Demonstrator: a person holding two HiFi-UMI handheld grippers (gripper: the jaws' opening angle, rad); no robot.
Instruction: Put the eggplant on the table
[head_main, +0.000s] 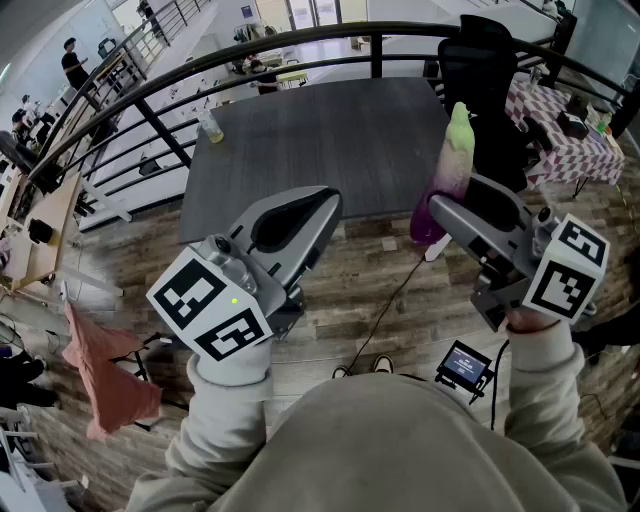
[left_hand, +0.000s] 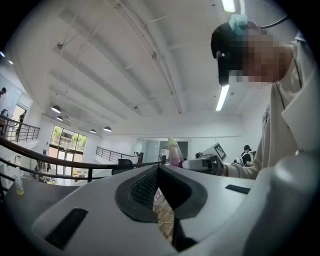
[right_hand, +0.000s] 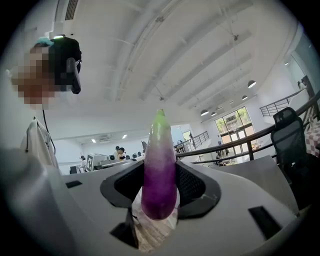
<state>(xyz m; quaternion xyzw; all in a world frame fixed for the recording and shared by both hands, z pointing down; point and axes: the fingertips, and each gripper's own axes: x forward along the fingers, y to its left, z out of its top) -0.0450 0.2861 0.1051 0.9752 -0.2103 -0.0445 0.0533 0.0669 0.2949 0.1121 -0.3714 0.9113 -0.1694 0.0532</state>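
A purple eggplant (head_main: 448, 175) with a pale green tip stands upright between the jaws of my right gripper (head_main: 437, 213), which is shut on it near the dark table's (head_main: 330, 140) near right edge. From the right gripper view the eggplant (right_hand: 159, 170) fills the gap between the black pads, green end up. My left gripper (head_main: 322, 205) hangs in front of the table's near edge with its jaws together and nothing between them. The left gripper view shows the left gripper (left_hand: 159, 172) shut, and the eggplant (left_hand: 174, 151) far off.
A small bottle (head_main: 210, 126) stands at the table's far left corner. A black office chair (head_main: 492, 85) sits at the table's right, beside a checkered cloth (head_main: 565, 145). A curved black railing (head_main: 150, 95) runs behind. A cable (head_main: 385, 300) and a small screen (head_main: 465, 365) lie on the wooden floor.
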